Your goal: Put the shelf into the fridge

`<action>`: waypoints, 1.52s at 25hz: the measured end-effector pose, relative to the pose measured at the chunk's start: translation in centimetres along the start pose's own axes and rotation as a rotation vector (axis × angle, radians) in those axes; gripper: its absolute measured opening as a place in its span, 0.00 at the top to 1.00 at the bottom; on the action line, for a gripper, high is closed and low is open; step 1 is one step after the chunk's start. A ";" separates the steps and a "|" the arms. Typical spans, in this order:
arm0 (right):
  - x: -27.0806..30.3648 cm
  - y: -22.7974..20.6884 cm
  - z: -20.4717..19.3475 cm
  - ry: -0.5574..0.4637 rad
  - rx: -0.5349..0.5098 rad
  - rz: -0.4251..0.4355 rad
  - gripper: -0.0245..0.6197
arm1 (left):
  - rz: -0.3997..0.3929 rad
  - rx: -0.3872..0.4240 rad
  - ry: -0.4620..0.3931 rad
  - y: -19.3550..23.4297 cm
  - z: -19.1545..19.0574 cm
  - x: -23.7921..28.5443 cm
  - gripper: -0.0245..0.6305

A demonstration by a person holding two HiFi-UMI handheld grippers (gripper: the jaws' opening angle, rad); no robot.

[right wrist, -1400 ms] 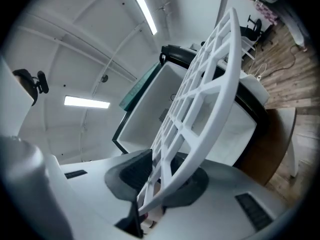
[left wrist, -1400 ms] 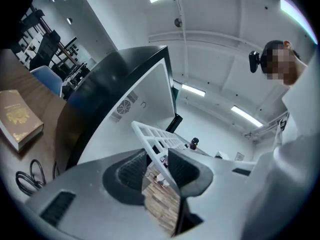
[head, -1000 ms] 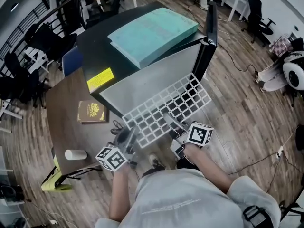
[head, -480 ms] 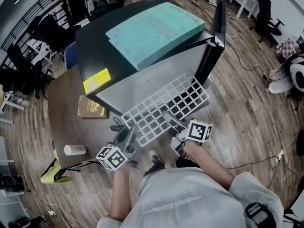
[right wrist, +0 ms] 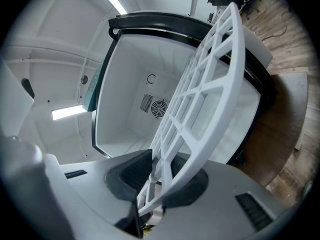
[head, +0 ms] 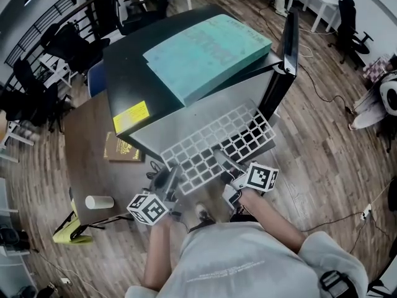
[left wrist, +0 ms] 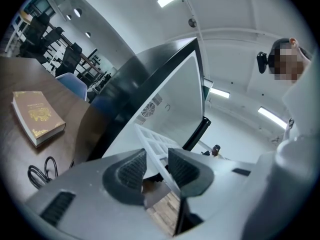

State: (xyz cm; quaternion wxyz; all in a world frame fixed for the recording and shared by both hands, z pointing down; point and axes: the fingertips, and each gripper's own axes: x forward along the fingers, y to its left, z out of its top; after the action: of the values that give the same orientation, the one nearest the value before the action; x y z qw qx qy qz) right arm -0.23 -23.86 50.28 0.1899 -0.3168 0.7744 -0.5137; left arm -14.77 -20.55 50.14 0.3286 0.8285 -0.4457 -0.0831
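Brown wood at the far left: a table [head: 77, 135] with a white cylinder [head: 99, 202] on its side, a gold-printed book [head: 121, 148] lying flat and a black cable [left wrist: 40, 171] coiled near the edge.

Next along, the left gripper [head: 169, 172], jaws closed on the near left edge of the shelf [head: 217, 143], thin white rim pinched between the dark pads.

In the middle, the shelf itself: a white plastic grid, carried clear of the floor and tilted, far edge at the open front of the black fridge [head: 124, 67], before its pale interior. How far in, hard to tell.

On the fridge top, a yellow label [head: 131, 112] and a teal slab [head: 208, 45].

Further right, the right gripper [head: 226, 163], likewise clamped on the shelf's near edge, grid bars between its pads.

At the far right, the fridge door [head: 286, 48] swung open over a wood-plank floor [head: 322, 148].
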 end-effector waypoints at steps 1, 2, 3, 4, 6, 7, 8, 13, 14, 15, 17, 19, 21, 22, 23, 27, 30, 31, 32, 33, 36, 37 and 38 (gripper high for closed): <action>0.0 0.1 0.0 -0.002 -0.002 0.005 0.85 | 0.001 0.000 -0.001 0.0 0.1 0.0 0.78; 0.1 0.2 0.1 -0.003 -0.006 0.008 0.85 | 0.001 -0.003 -0.003 0.0 0.2 0.1 0.78; 0.0 0.2 0.1 -0.004 -0.007 0.005 0.85 | 0.000 -0.009 -0.004 0.0 0.3 0.2 0.78; 0.0 0.1 0.2 -0.005 -0.009 0.000 0.85 | -0.001 -0.016 -0.004 0.1 0.3 0.3 0.78; 0.0 0.1 0.4 -0.007 -0.021 -0.002 0.85 | 0.001 -0.033 -0.001 0.1 0.3 0.6 0.78; 0.0 0.1 0.5 -0.006 -0.026 -0.002 0.85 | 0.003 -0.041 0.001 0.1 0.2 0.7 0.78; 0.1 0.0 0.5 -0.005 -0.026 -0.004 0.85 | 0.006 -0.049 0.001 0.2 0.2 0.7 0.78; 0.3 0.0 0.3 0.002 -0.016 -0.009 0.85 | 0.019 -0.069 0.003 0.4 0.3 0.6 0.78; 0.3 0.0 0.2 0.002 -0.012 -0.012 0.85 | 0.021 -0.071 0.005 0.4 0.3 0.6 0.78; 0.3 -0.1 0.2 0.002 -0.007 -0.014 0.85 | 0.024 -0.073 0.006 0.5 0.4 0.6 0.78; 0.4 -0.2 0.2 0.002 0.005 -0.016 0.85 | 0.033 -0.080 0.009 0.5 0.4 0.7 0.78; 0.4 -0.2 0.1 0.004 0.019 -0.019 0.85 | 0.041 -0.094 0.010 0.6 0.4 0.8 0.78; 0.4 -0.3 0.1 0.005 0.027 -0.018 0.85 | 0.048 -0.116 0.007 0.6 0.5 0.8 0.78; 0.5 -0.3 0.1 0.006 0.031 -0.019 0.85 | 0.052 -0.126 0.005 0.7 0.5 0.9 0.78; 0.5 -0.2 0.1 0.007 0.035 -0.019 0.85 | 0.057 -0.136 0.002 0.8 0.6 0.9 0.78; 0.9 -0.1 0.2 0.012 0.051 -0.022 0.85 | 0.079 -0.191 -0.027 1.2 1.2 1.1 0.79; 1.2 -0.1 0.3 0.012 0.059 -0.023 0.85 | 0.096 -0.230 -0.062 1.5 1.7 1.5 0.79; 1.3 -0.1 0.3 0.013 0.061 -0.024 0.85 | 0.100 -0.238 -0.072 1.4 1.8 1.6 0.79; 1.4 0.0 0.2 0.014 0.063 -0.025 0.85 | 0.104 -0.240 -0.078 1.4 1.9 1.6 0.79; 1.5 0.0 0.2 0.016 0.064 -0.026 0.85 | 0.107 -0.236 -0.080 1.4 2.0 1.6 0.79; 1.5 0.0 0.2 0.019 0.068 -0.025 0.85 | 0.104 -0.210 -0.069 1.4 1.6 1.0 0.79; 1.5 0.0 0.2 0.019 0.068 -0.024 0.85 | 0.096 -0.204 -0.060 1.3 1.3 0.7 0.79; 1.5 0.0 0.2 0.018 0.067 -0.024 0.85 | 0.086 -0.198 -0.049 1.1 1.0 0.4 0.79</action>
State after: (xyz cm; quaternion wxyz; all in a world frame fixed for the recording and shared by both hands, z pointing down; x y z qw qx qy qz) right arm -1.17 -25.06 50.25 0.1873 -0.3150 0.7546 -0.5443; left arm -15.72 -21.82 50.11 0.4010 0.7700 -0.4783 -0.1326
